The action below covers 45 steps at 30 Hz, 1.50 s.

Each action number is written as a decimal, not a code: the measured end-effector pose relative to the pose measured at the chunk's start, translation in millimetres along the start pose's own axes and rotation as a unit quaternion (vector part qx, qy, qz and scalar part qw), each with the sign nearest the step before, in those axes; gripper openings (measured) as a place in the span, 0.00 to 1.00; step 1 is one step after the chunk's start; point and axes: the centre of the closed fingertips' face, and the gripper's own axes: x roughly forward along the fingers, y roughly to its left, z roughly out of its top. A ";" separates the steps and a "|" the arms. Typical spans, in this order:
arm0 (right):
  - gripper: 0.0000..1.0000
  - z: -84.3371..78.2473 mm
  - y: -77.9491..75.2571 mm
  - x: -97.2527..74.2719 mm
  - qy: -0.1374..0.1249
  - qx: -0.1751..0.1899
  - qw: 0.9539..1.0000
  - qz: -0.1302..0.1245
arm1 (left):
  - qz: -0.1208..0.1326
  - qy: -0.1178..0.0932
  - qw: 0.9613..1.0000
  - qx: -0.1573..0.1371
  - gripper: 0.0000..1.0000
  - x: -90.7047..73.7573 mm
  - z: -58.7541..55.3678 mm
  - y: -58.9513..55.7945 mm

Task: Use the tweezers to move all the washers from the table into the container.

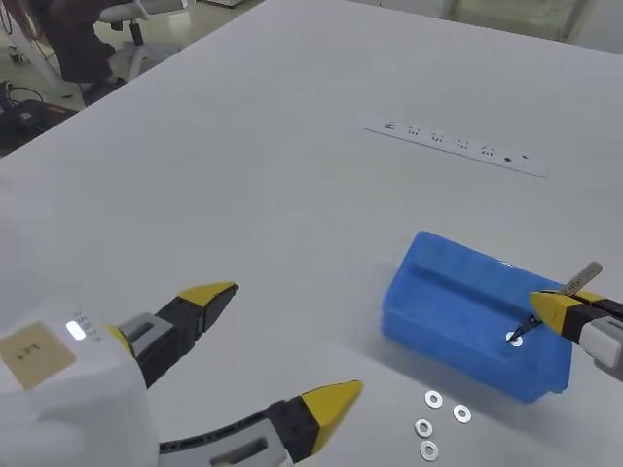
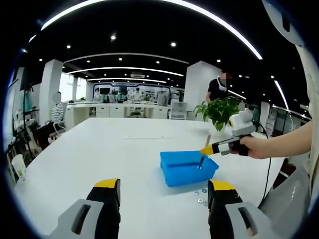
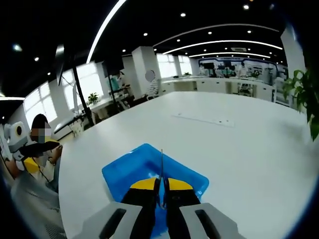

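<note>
A blue container (image 1: pixel 458 272) stands on the white table at the right. My right gripper (image 1: pixel 550 309) is shut on the tweezers (image 1: pixel 581 279), whose tips reach down into the container. One washer (image 1: pixel 514 339) lies at those tips; whether it is pinched I cannot tell. Several washers (image 1: pixel 433 399) lie on the table in front of the container. My left gripper (image 1: pixel 290 341) stands open and empty at the lower left, well apart from them. The left gripper view shows that gripper (image 2: pixel 164 191), the container (image 2: pixel 187 169) and the washers (image 2: pixel 200 194). The right gripper view looks along the tweezers (image 3: pixel 161 169) into the container (image 3: pixel 129 169).
A long white strip with dark marks (image 1: pixel 453 146) lies on the table beyond the container. An office chair (image 1: pixel 127 19) stands past the table's far left edge. A potted plant (image 2: pixel 219 110) and a standing person (image 2: pixel 219 89) are behind the table.
</note>
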 end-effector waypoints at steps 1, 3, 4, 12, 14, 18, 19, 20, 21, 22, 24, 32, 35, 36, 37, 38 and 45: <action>0.02 -0.2 -0.1 -0.1 0.000 0.001 1.000 0.000 | 0.000 0.000 1.000 0.000 0.71 -0.2 -0.2 0.1; 0.02 -1.0 -0.6 0.2 -0.001 0.002 1.000 0.000 | 0.001 -0.001 1.000 0.000 0.70 -0.5 0.3 0.8; 0.02 -2.3 -1.4 0.6 0.000 -0.001 1.000 -0.002 | 0.002 -0.001 1.000 -0.002 0.69 -0.8 0.4 1.5; 0.02 -4.6 -2.2 2.1 0.002 -0.012 1.000 -0.003 | -0.001 -0.011 1.000 -0.009 0.69 -1.1 4.2 0.9; 0.02 -4.7 -1.8 2.2 0.001 -0.017 1.000 -0.002 | -0.001 -0.017 1.000 -0.013 0.70 -1.6 6.4 1.0; 0.03 -5.0 -1.3 2.3 0.000 -0.019 1.000 -0.001 | 0.001 -0.024 1.000 -0.021 0.71 -1.8 8.6 2.2; 0.03 -5.2 -1.8 2.3 0.000 -0.023 1.000 -0.003 | 0.002 -0.024 1.000 -0.020 0.72 -1.6 8.7 2.5; 0.03 -5.2 -2.1 2.2 0.000 -0.023 1.000 -0.003 | 0.002 -0.024 1.000 -0.020 0.72 -1.5 8.6 2.2; 0.03 -5.0 -2.3 1.9 -0.001 -0.023 1.000 -0.004 | 0.001 -0.024 1.000 -0.020 0.72 -1.2 8.8 1.7; 0.03 -4.2 -2.8 1.6 -0.003 -0.024 1.000 -0.005 | 0.001 -0.024 1.000 -0.018 0.72 -1.1 8.9 1.6; 0.03 -2.8 -3.4 0.5 -0.006 -0.024 1.000 -0.007 | 0.001 -0.024 1.000 -0.016 0.72 -1.0 8.9 1.3; 0.03 18.5 11.4 -15.6 -0.040 -0.021 0.999 0.005 | 0.005 -0.024 1.000 -0.015 0.71 -1.2 8.2 2.8; 0.03 26.3 18.8 -23.6 -0.055 -0.015 0.998 0.011 | 0.004 -0.019 1.000 -0.016 0.71 -0.6 6.1 2.6; 0.03 28.4 21.8 -26.8 -0.059 -0.014 0.998 0.014 | 0.001 -0.019 1.000 -0.015 0.71 -0.4 5.8 1.7; 0.03 29.6 23.7 -28.7 -0.061 -0.013 0.998 0.015 | -0.002 -0.017 1.000 -0.013 0.71 0.2 5.4 0.3; 0.03 31.6 27.4 -32.0 -0.065 -0.014 0.998 0.018 | -0.004 -0.016 1.000 -0.011 0.71 0.4 4.9 -0.5; 0.03 36.5 46.4 -45.8 -0.074 -0.008 0.996 0.041 | 0.006 -0.025 1.000 -0.016 0.71 -2.1 7.7 3.7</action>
